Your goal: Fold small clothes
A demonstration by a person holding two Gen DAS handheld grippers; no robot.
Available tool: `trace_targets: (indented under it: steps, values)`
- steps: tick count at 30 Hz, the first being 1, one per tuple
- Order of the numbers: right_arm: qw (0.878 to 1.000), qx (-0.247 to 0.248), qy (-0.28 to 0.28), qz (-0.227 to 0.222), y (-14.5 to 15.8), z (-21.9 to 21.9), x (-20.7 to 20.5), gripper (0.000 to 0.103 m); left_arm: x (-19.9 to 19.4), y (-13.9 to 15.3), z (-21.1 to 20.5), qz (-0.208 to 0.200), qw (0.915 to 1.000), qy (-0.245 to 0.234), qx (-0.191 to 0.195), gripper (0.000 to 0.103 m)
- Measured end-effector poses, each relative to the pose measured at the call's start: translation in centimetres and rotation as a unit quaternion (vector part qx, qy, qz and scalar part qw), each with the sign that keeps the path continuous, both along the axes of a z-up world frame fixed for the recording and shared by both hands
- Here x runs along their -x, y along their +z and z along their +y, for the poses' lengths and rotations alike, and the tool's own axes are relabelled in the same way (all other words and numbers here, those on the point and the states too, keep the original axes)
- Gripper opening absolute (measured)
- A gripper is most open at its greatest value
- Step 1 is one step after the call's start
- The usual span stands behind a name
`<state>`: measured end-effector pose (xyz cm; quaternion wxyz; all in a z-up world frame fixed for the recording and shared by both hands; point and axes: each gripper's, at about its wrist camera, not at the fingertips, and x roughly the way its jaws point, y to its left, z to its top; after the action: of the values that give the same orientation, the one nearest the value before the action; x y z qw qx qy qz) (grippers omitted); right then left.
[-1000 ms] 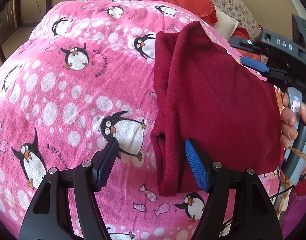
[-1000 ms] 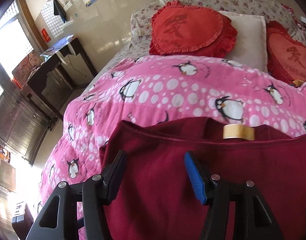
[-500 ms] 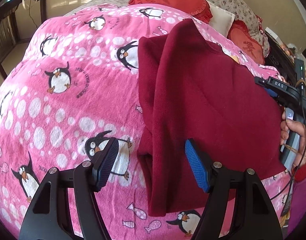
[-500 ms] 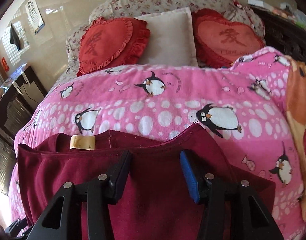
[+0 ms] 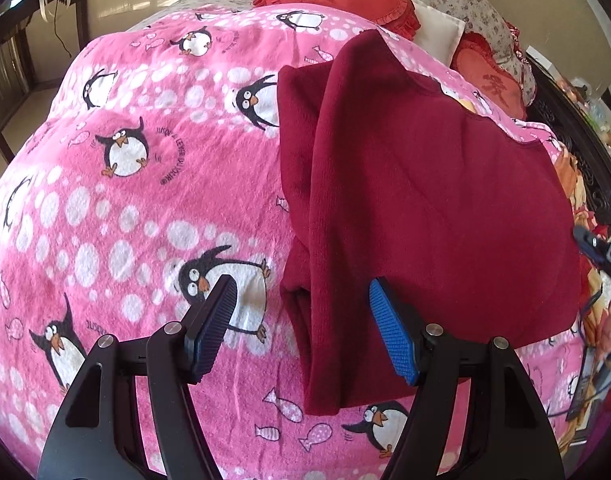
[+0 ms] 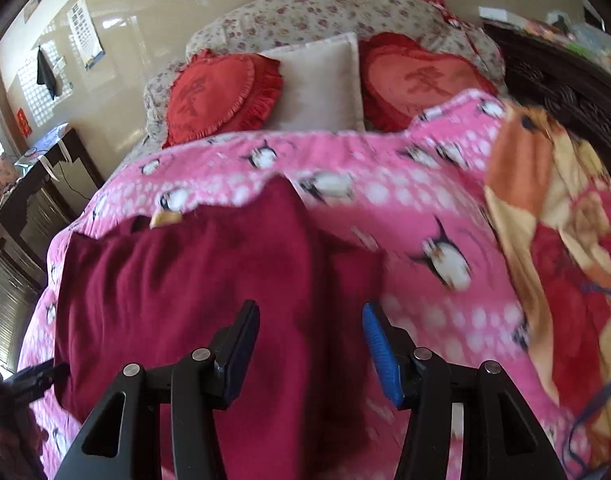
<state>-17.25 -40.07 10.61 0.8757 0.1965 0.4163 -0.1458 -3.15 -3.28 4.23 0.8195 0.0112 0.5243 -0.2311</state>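
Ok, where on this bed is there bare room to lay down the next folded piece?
The widest bare stretch is the pink penguin blanket to the left of the maroon garment. A narrower strip lies between the garment and the orange patterned cloth. It is crowded at the head of the bed, where the red heart cushions and white pillow sit.

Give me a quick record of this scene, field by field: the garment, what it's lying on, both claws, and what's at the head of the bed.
garment: maroon top, partly folded, lying flat
surface: pink penguin blanket
left claw: open, empty, at the garment's near left edge
right claw: open, empty, over the garment
head of bed: two red heart cushions, white pillow between them
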Motion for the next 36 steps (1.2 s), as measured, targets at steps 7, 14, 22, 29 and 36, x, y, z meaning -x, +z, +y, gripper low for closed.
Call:
trace_targets:
  steps: [7, 14, 22, 29, 36]
  values:
    - [1.000, 0.009, 0.028, 0.010, -1.8, 1.4, 0.9, 0.016, 0.2, 0.2, -0.8, -0.012, 0.9998, -0.002, -0.016, 0.069]
    - [0.997, 0.056, 0.031, 0.035, -1.3, 1.7, 1.4, 0.005, 0.4, -0.3, -0.6, -0.016, 0.9996, 0.003, -0.023, 0.069]
    - [0.998, 0.046, 0.007, -0.036, 4.2, 4.0, -0.3, 0.046, 1.3, 0.1, 1.6, -0.002, 0.9996, 0.017, 0.023, 0.069]
    - [0.983, -0.053, 0.177, -0.023, 2.9, 15.8, -12.4, 0.060, 1.4, -1.2, 2.6, 0.021, 0.9969, 0.036, 0.067, 0.070]
    - [0.973, -0.027, 0.225, 0.046, -0.2, 24.9, -22.7, 0.068, 1.4, -1.5, 3.4, 0.027, 0.9937, 0.038, 0.102, 0.075]
